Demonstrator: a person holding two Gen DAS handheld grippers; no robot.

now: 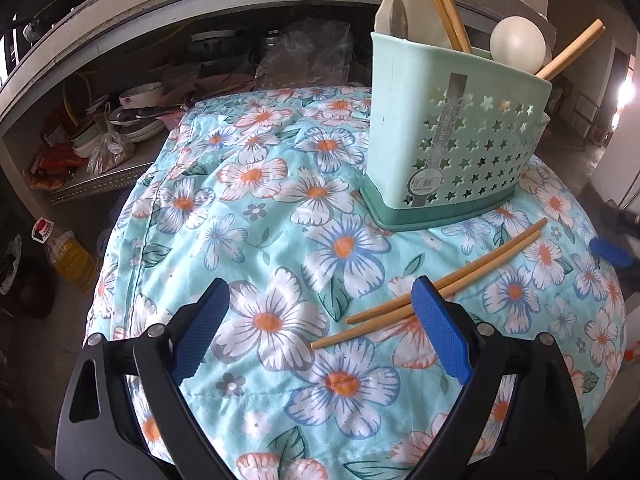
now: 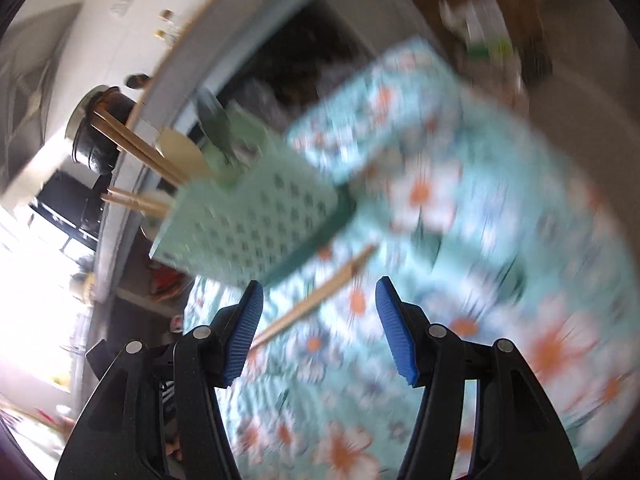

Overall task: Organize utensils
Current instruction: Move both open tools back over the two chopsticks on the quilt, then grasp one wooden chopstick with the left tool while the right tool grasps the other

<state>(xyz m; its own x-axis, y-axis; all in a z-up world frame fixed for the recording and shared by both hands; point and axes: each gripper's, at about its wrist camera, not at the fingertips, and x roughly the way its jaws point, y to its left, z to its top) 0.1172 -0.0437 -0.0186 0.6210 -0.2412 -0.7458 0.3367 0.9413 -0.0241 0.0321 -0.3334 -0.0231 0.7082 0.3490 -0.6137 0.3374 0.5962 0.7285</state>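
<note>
Mint-green plastic forms the utensil holder (image 1: 456,136), a star-perforated caddy on a darker green base, standing upright on the floral cloth (image 1: 248,208) that covers the bench. Inside it stand a pair of wooden chopsticks (image 1: 440,4), a single chopstick (image 1: 572,50) leaning out to the right, a white ladle (image 1: 518,44) and a cream-coloured scoop (image 1: 404,12).

Two more loose chopsticks (image 1: 432,284) lie side by side on the cloth in front of the holder, slanting from lower left to upper right. The left claw (image 1: 320,320) stands wide open just over the cloth; its right blue pad covers the middle of the loose pair, and nothing is gripped.

The right wrist view is badly motion-blurred. The right claw (image 2: 320,328) has its jaws apart and empty, with a loose chopstick (image 2: 316,300) on the cloth showing between them. The holder (image 2: 248,220) appears tilted in that view, just beyond the left pad.
</note>
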